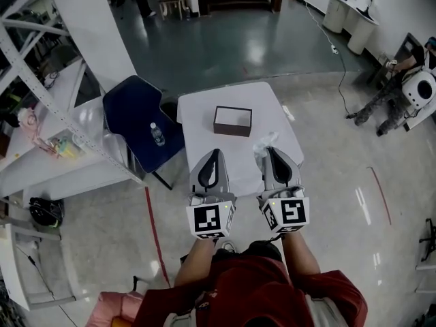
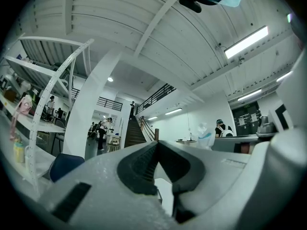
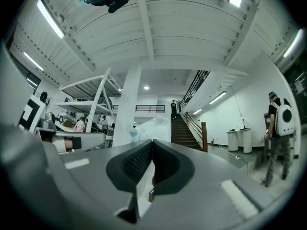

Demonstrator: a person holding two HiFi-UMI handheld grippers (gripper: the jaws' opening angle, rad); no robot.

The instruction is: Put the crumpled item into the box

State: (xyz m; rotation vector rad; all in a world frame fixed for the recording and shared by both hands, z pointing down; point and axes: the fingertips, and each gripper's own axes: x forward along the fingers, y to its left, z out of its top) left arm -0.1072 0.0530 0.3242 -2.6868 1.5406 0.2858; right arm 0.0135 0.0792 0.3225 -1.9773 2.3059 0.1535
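The box [image 1: 232, 120] stands on the white surface [image 1: 201, 112], open at the top, dark outside and pale inside. Both tools hang at the near side of the box, over the edge of the surface closest to the person, with their tips pointing toward the box.

The right hand-held gripper [image 1: 270, 150] is clenched. In the right gripper view its two dark pads meet along their whole length [image 3: 152, 143], and a thin, clear sheet is pinched between them. This is the crumpled item [image 3: 149, 126], a see-through plastic piece with a little blue on it. It sticks out past the tips. In the head view the crumpled item [image 1: 264, 143] shows as a pale lump at the tip of this gripper, near the box's near right corner but apart from it, not inside it. I cannot tell whether it touches the surface.

The left hand-held gripper [image 1: 215, 153] is also pressed together. In the left gripper view its pads are closed against each other [image 2: 157, 143] with nothing between them. It is just to the near side of the box and does not touch it.

To the left of the box, off the surface, is a blue chair [image 1: 126, 109] with a small bottle [image 1: 157, 134] on its seat.
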